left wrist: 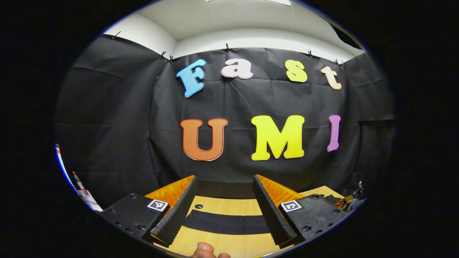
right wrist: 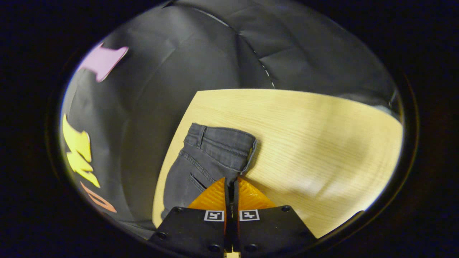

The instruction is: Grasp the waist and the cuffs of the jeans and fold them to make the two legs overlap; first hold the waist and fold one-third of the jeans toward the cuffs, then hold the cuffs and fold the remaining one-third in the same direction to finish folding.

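One pair of dark grey jeans (right wrist: 211, 154) lies flat on the wooden table (right wrist: 322, 136), near the table's left edge in the right gripper view. The waist end points away from the camera, toward the black cloth wall (right wrist: 200, 53). The long way of the jeans runs from that waist back down under the right gripper (right wrist: 231, 182). Its two fingers are pressed together right at the edge of the jeans. I cannot tell if any cloth is pinched between them.

In the left gripper view, the left gripper (left wrist: 225, 195) has its fingers wide apart with nothing between them. It is up above the table. A dark strip (left wrist: 226, 222) lies across the wood below it. A fingertip (left wrist: 206, 250) pokes in at the bottom.
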`<act>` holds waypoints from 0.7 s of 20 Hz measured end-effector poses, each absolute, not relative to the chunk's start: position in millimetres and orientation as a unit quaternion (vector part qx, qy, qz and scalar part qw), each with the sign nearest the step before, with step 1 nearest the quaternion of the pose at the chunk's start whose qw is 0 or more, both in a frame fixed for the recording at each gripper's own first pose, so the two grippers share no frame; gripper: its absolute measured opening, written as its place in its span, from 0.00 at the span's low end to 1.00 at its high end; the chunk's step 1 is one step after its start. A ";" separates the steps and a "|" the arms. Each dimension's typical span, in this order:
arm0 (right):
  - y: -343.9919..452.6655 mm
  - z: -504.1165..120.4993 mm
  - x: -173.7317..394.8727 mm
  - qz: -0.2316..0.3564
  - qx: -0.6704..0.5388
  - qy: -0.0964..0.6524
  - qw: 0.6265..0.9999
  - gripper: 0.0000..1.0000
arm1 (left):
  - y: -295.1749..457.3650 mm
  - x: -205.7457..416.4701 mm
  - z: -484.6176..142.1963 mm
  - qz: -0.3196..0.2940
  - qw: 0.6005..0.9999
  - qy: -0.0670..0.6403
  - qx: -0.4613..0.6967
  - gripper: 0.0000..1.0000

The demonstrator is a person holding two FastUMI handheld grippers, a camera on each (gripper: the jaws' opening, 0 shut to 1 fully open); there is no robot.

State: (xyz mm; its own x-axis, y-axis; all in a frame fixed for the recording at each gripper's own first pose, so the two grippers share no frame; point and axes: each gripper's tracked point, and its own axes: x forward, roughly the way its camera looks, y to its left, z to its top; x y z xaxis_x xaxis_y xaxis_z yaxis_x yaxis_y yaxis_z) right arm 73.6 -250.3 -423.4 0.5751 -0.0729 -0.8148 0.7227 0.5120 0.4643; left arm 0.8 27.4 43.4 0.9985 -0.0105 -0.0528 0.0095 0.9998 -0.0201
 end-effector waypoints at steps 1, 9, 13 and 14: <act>-247.0 -415.5 75.1 -0.249 0.394 0.384 0.797 0.01 | 26.7 2.6 43.5 -0.007 1.000 0.028 -0.011 0.98; -208.9 -334.6 105.0 -0.163 0.195 0.358 0.899 0.01 | 33.1 5.5 39.1 -0.006 0.999 0.029 -0.019 0.98; -186.1 -297.8 108.8 -0.128 0.134 0.339 0.922 0.01 | 40.0 2.3 36.7 -0.001 0.999 0.031 -0.024 0.98; -179.8 -286.3 110.1 -0.119 0.125 0.333 0.927 0.01 | 42.2 1.3 35.5 0.001 0.999 0.032 -0.025 0.98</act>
State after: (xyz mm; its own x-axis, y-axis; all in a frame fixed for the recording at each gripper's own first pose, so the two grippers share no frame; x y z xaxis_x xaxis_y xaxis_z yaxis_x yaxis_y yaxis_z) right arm 110.1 -179.8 -286.3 0.7494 -0.1381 -0.6476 0.3045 0.9403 0.1519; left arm 1.3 42.2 35.5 0.9979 0.0010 -0.0648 -0.0042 0.9988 -0.0492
